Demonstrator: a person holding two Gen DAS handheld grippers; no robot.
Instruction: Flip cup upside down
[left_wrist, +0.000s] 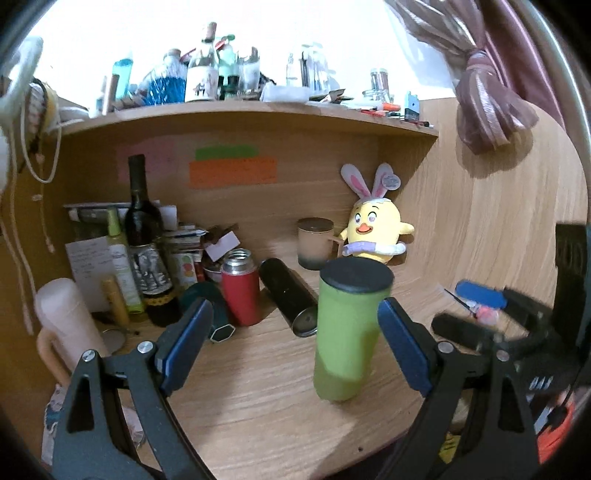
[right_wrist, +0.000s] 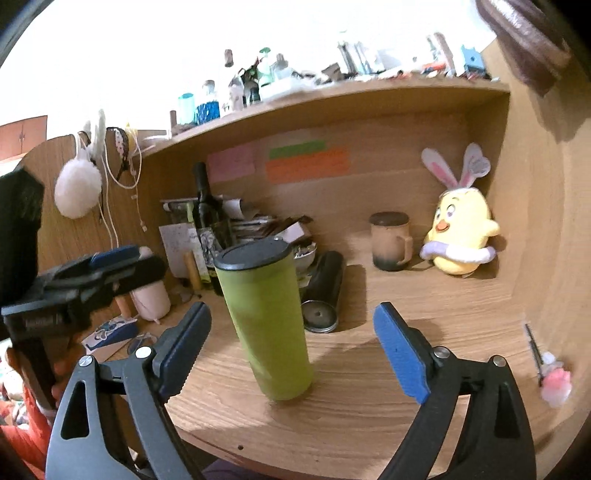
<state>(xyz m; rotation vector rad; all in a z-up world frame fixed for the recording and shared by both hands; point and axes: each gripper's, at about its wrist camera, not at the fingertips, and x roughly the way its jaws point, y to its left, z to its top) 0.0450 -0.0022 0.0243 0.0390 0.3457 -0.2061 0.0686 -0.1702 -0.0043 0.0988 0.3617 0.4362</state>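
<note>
A tall green cup (left_wrist: 345, 336) with a black lid on top stands upright on the wooden desk (left_wrist: 258, 402). My left gripper (left_wrist: 295, 314) is open; the cup stands just ahead of it, close to the right finger, apart from both pads. In the right wrist view the same green cup (right_wrist: 267, 325) stands between and just ahead of my right gripper (right_wrist: 291, 317), which is open and empty. The left gripper (right_wrist: 110, 266) shows at the left there; the right gripper (left_wrist: 480, 306) shows at the right of the left wrist view.
A black flask (left_wrist: 288, 295) lies on its side behind the cup, by a red flask (left_wrist: 240, 291), a wine bottle (left_wrist: 142, 236) and clutter at the back left. A lidded mug (left_wrist: 316, 243) and yellow chick plush (left_wrist: 376, 229) stand at the back right. A shelf overhangs.
</note>
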